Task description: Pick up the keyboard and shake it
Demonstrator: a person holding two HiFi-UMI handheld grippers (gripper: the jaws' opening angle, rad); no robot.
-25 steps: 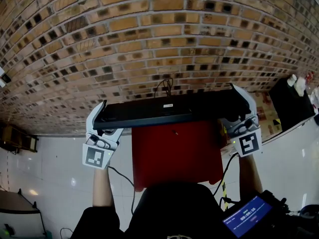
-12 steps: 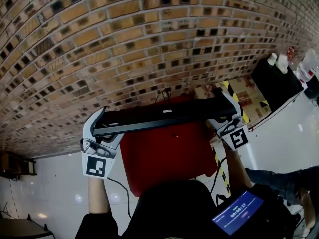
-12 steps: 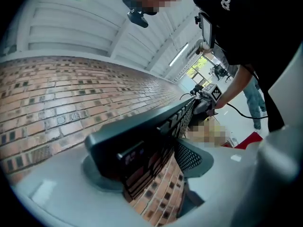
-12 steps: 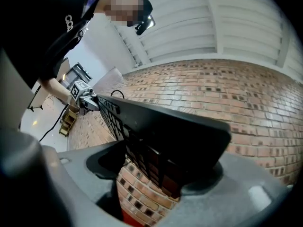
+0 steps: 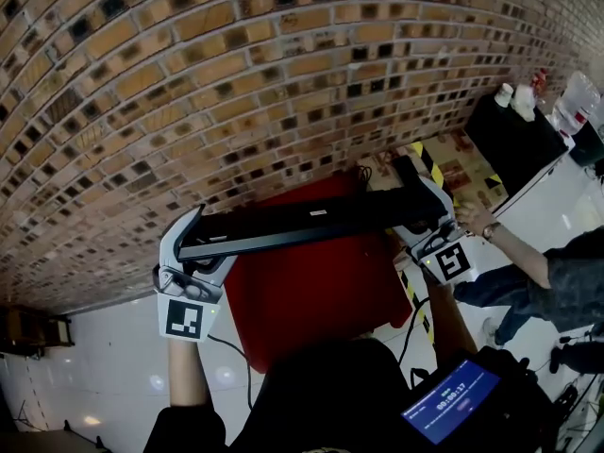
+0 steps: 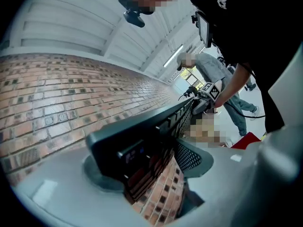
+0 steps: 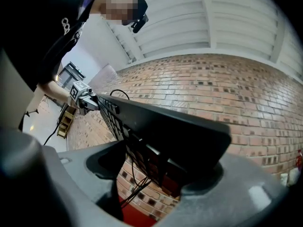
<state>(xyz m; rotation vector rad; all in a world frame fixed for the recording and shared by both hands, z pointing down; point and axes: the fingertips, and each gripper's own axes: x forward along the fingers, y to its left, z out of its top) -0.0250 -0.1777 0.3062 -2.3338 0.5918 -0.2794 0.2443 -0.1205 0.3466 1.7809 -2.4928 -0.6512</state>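
Note:
In the head view the black keyboard (image 5: 302,223) hangs in the air above a red tabletop (image 5: 311,295), its right end tilted away and higher. My left gripper (image 5: 192,243) is shut on its left end and my right gripper (image 5: 427,213) on its right end. From the left gripper view, the keyboard (image 6: 142,136) runs away from me, its end wedged between the jaws of the left gripper (image 6: 147,171). The right gripper view has the keyboard (image 7: 165,131) edge-on, keys facing left, clamped in the right gripper (image 7: 161,174). A dark cable (image 7: 130,183) dangles below it.
A brick wall (image 5: 189,83) fills the space ahead. At the right, another person's hand (image 5: 475,217) reaches close to my right gripper. A black cabinet (image 5: 514,135) carrying bottles stands at the far right, by yellow-black tape (image 5: 427,166). A lit screen (image 5: 451,402) sits at lower right.
The keyboard has swung from level to tilted, its right end going up and away. My head view has turned, and another person's arm has come in at the right.

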